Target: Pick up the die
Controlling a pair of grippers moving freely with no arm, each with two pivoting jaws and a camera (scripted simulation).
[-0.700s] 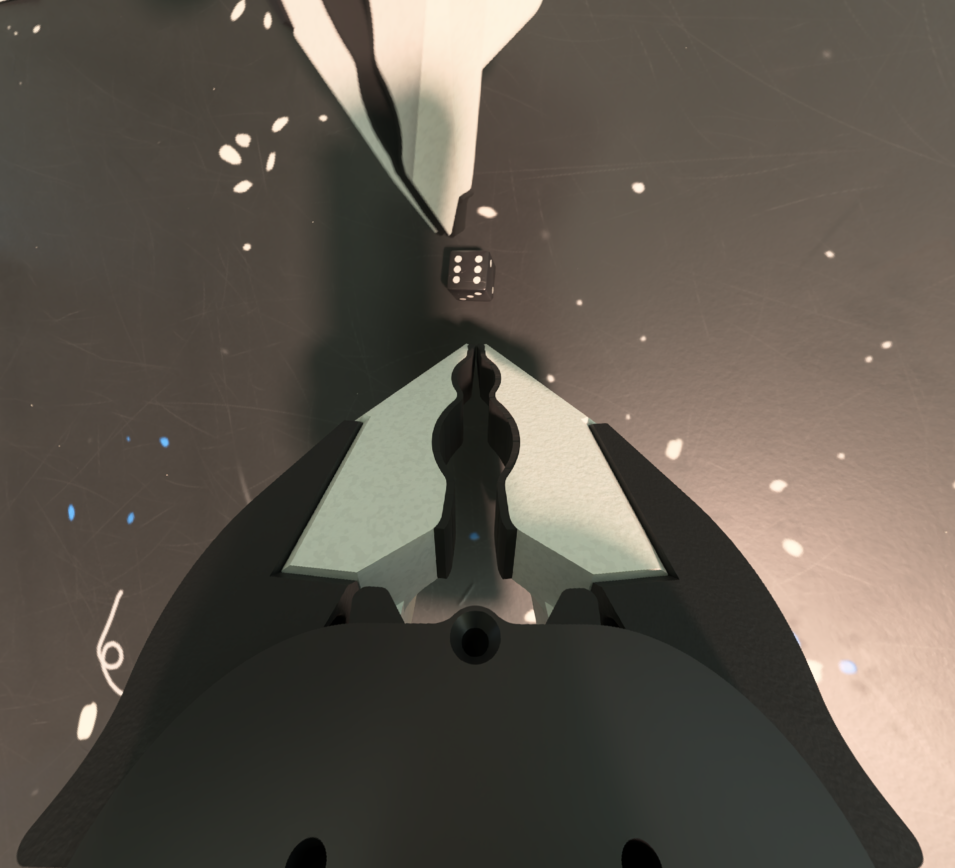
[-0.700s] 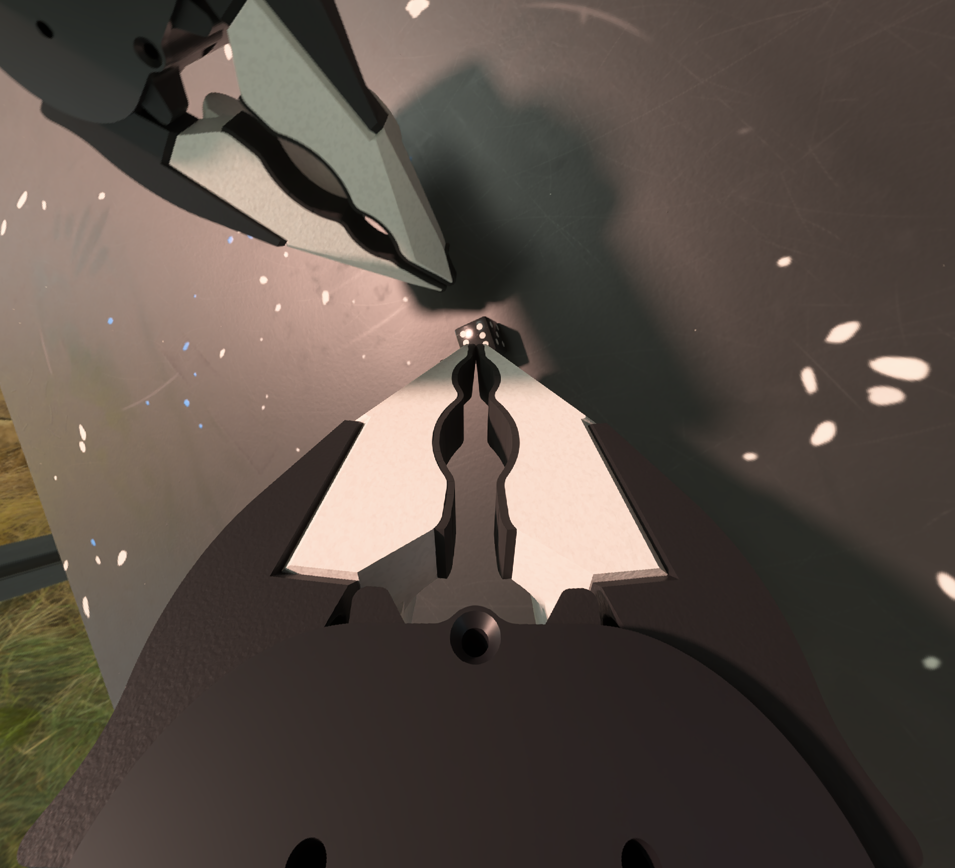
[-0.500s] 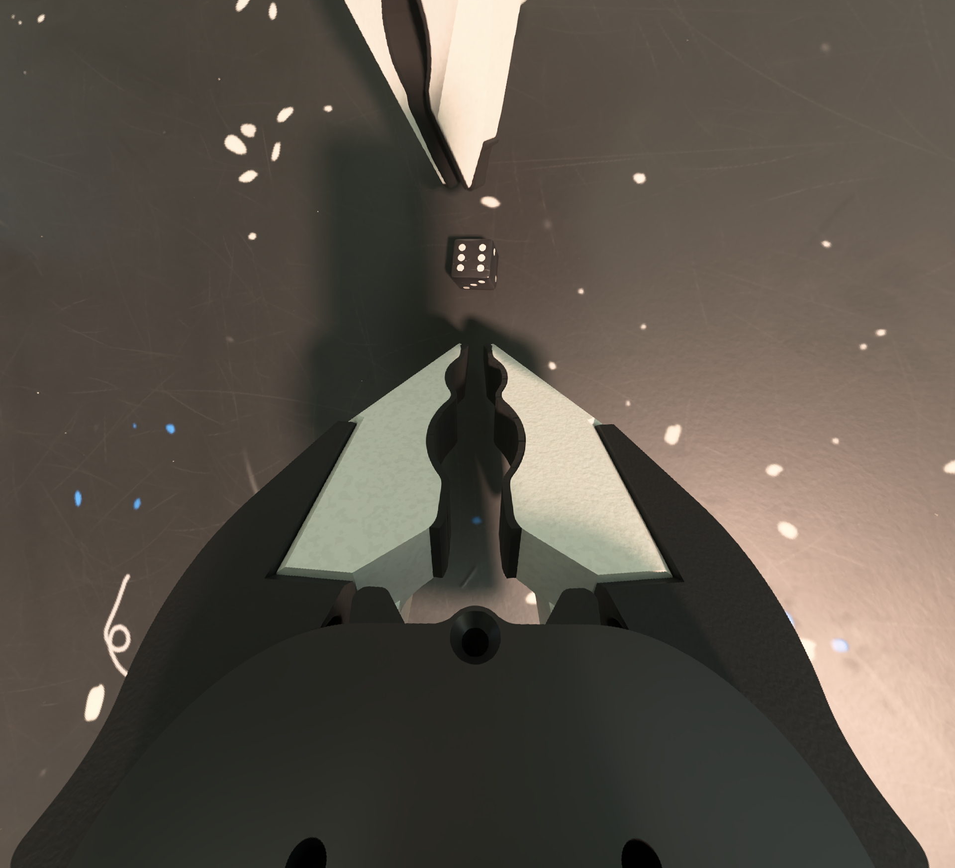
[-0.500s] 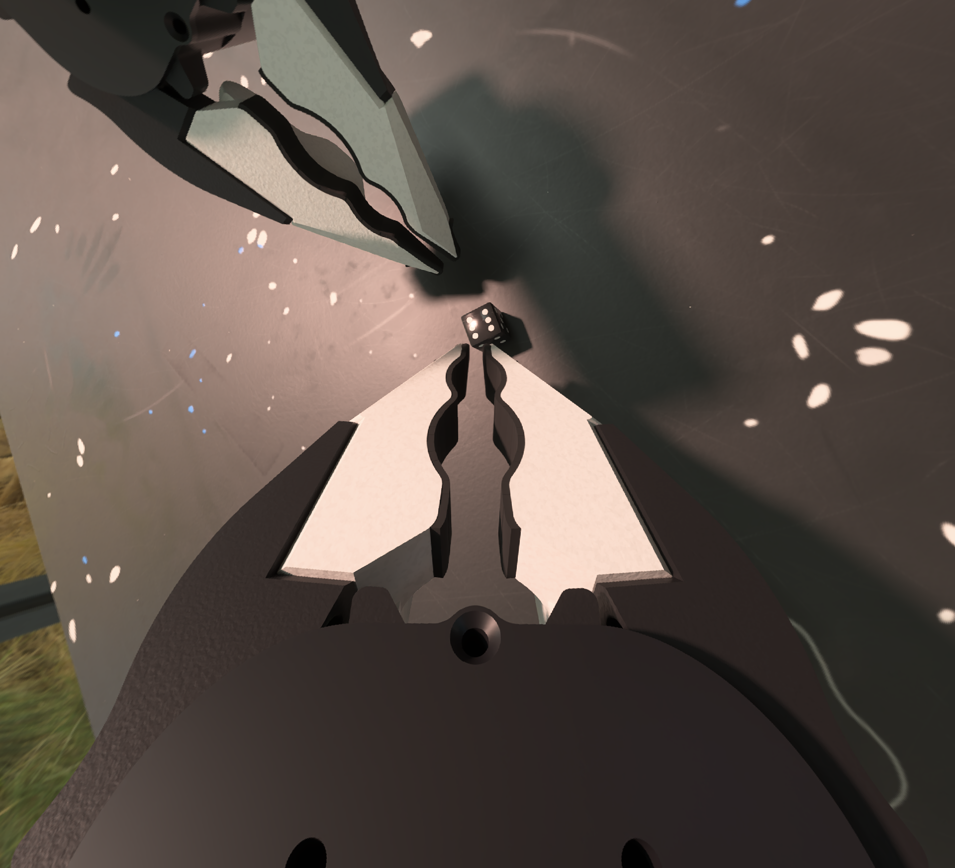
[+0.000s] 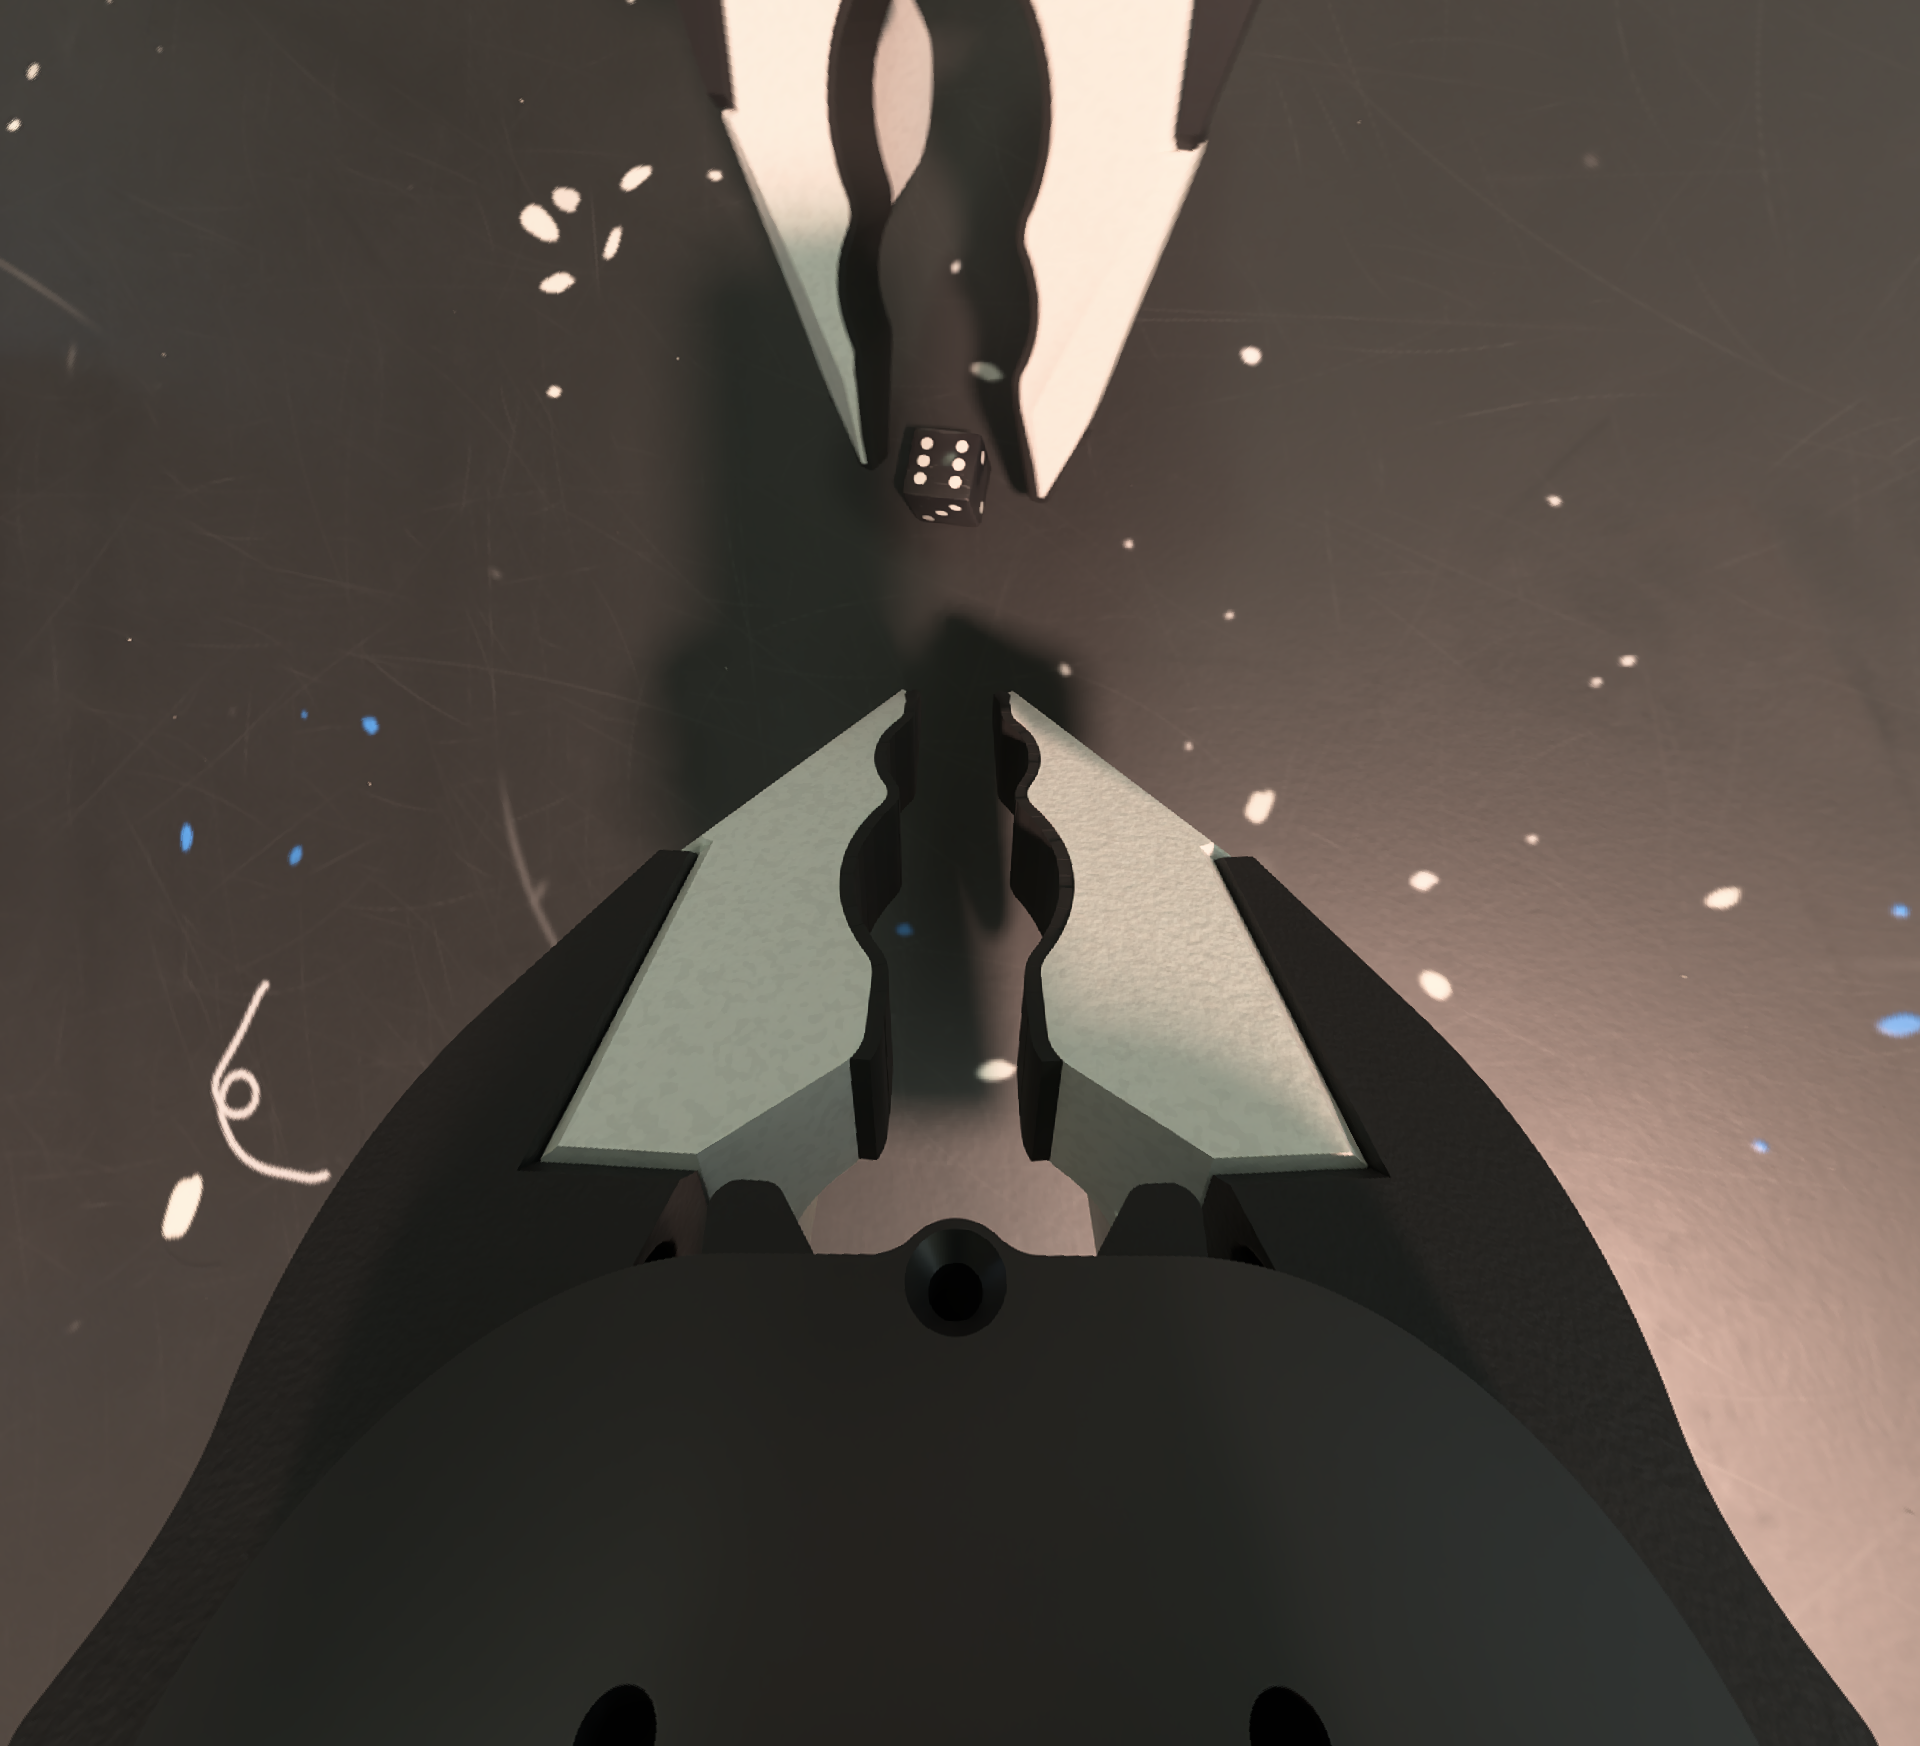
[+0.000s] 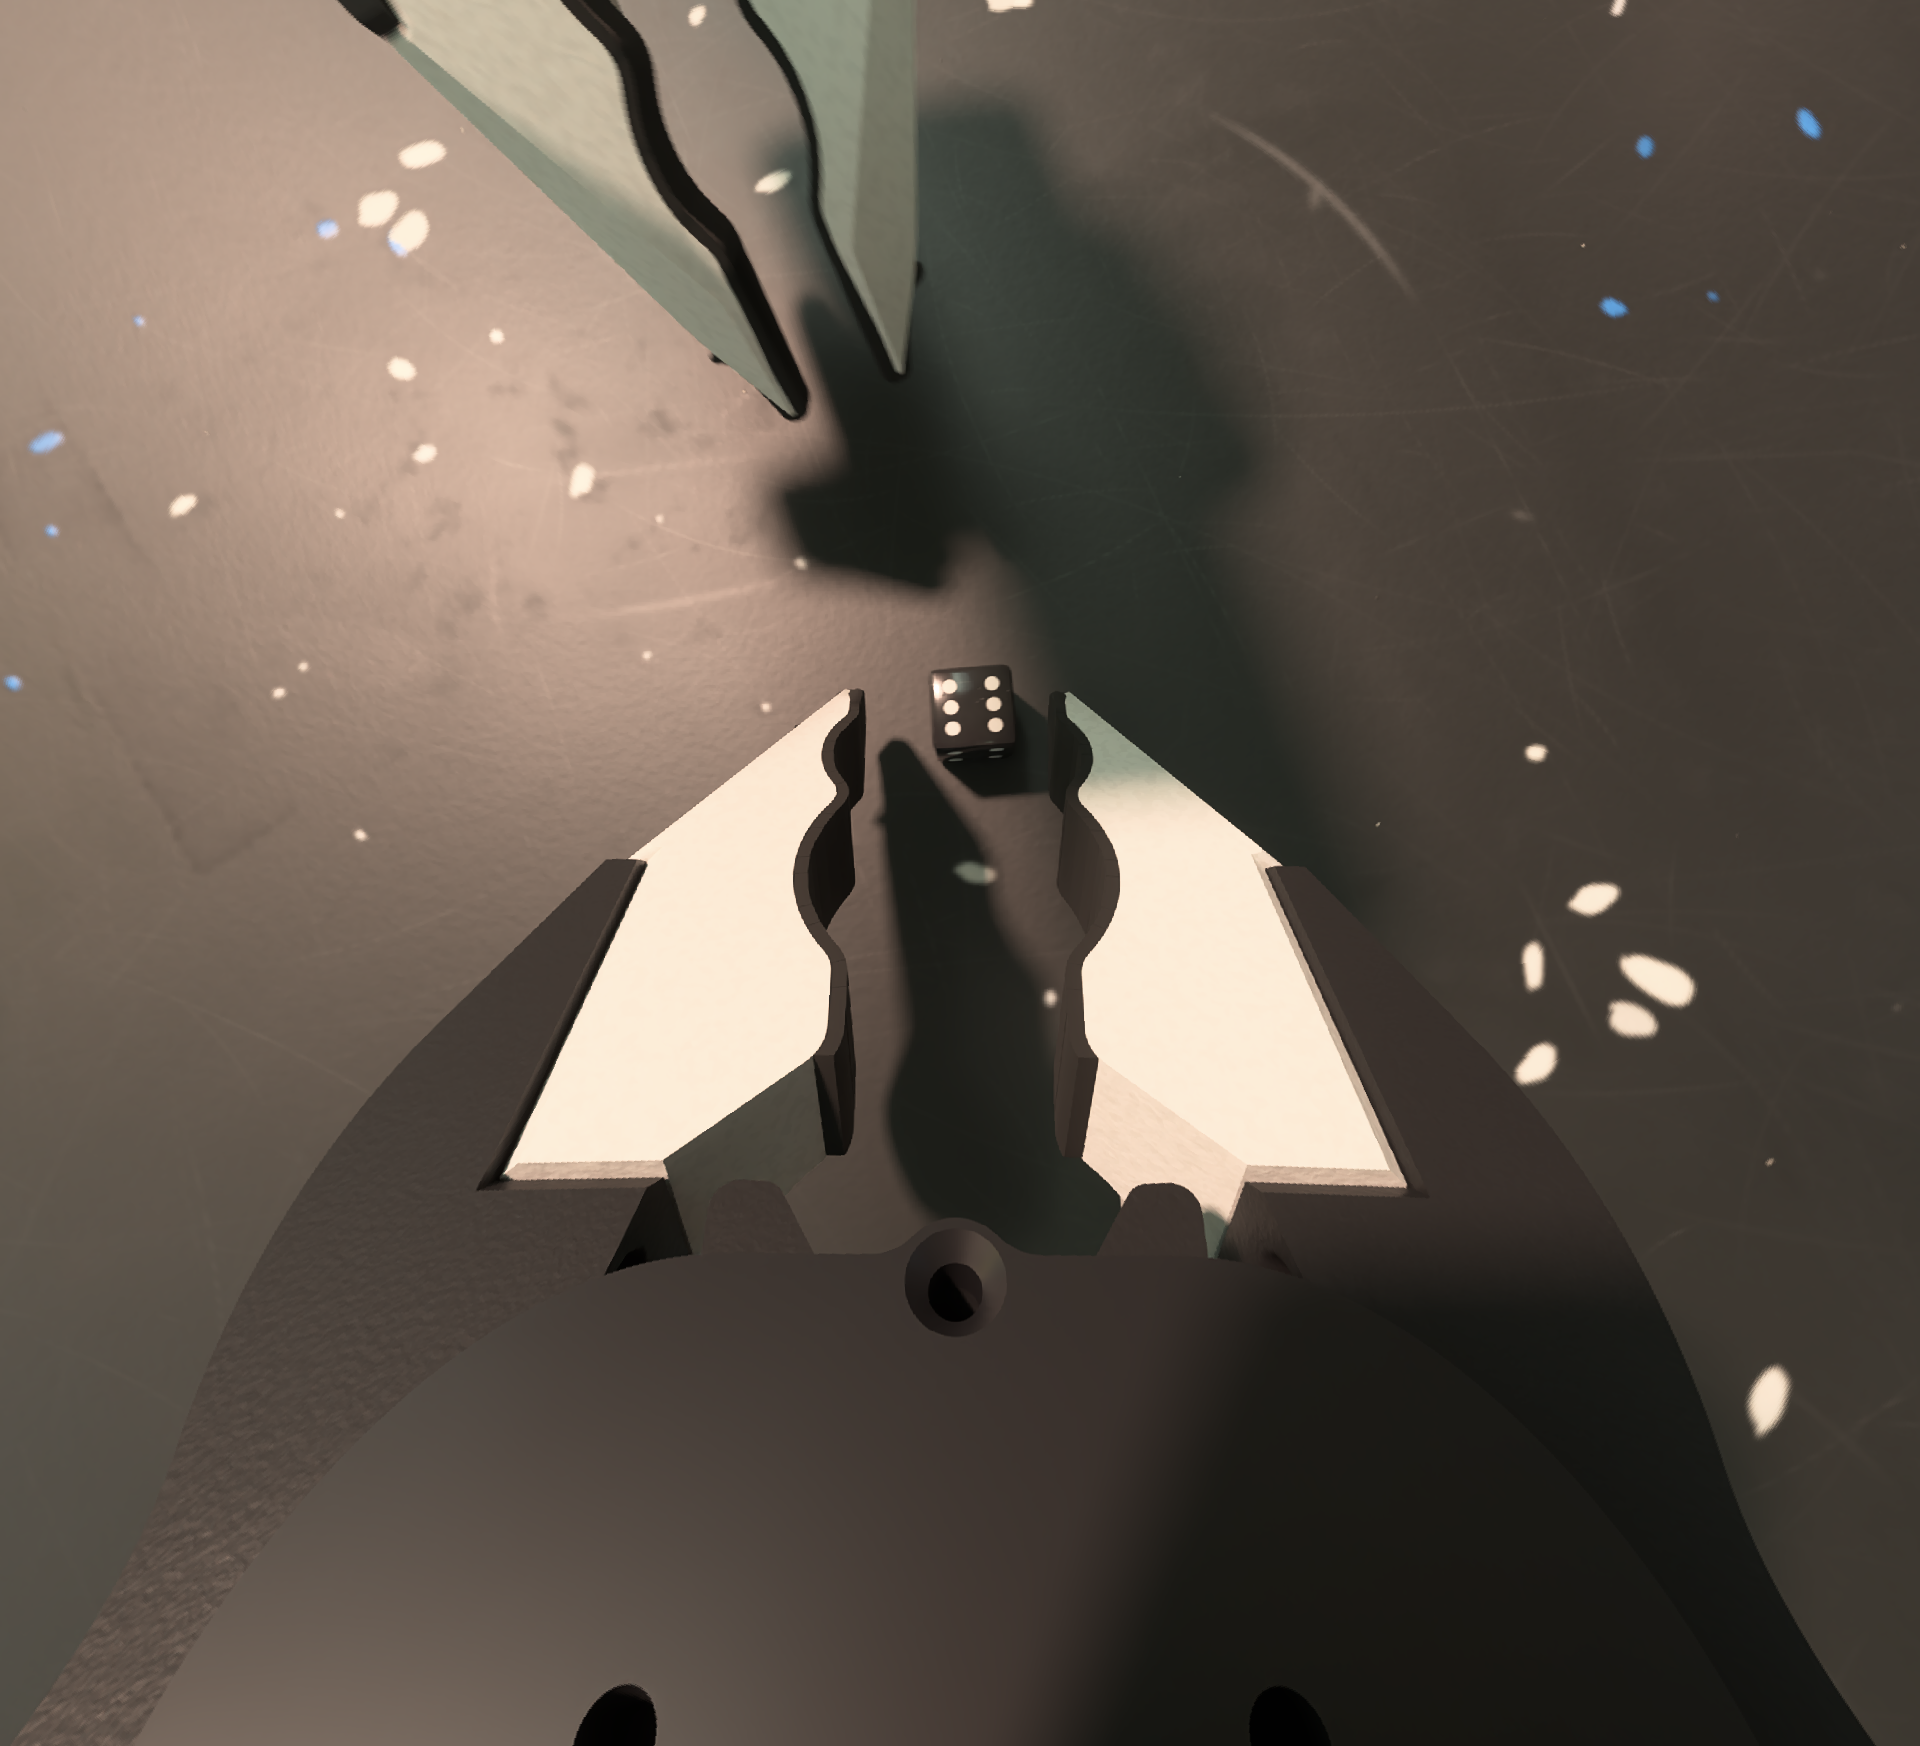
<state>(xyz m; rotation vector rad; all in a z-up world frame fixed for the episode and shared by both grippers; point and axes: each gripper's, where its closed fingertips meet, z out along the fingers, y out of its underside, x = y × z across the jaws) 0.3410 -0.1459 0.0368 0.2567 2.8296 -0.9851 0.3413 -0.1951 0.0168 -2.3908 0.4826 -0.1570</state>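
Table top: a dark, scratched flat table top [image 5: 1558, 346] with white and blue paint specks is seen under everything.

Left claw: the left gripper with pale green fingers [image 5: 956, 699] is held spread a little, with nothing between its tips. It is seen well apart from the die.

Die: a small black cube die with white dots [image 5: 943, 475] is seen lying on the table top, six dots up. In the right wrist view the die [image 6: 972, 714] is placed between the right claw's fingertips, nearer the right one.

Right claw: the right gripper with cream-white fingers [image 6: 956, 709] is held spread wide around the die. Whether the die is touched cannot be told.

Step in hand: the die is probably about to be pinched by the right claw.

How it is done well: the claw should be slid a bit so the die sits in the middle, lowered close to the table, then shut slowly on two flat sides.

What could go wrong: the die could be flicked away by an off-center squeeze.
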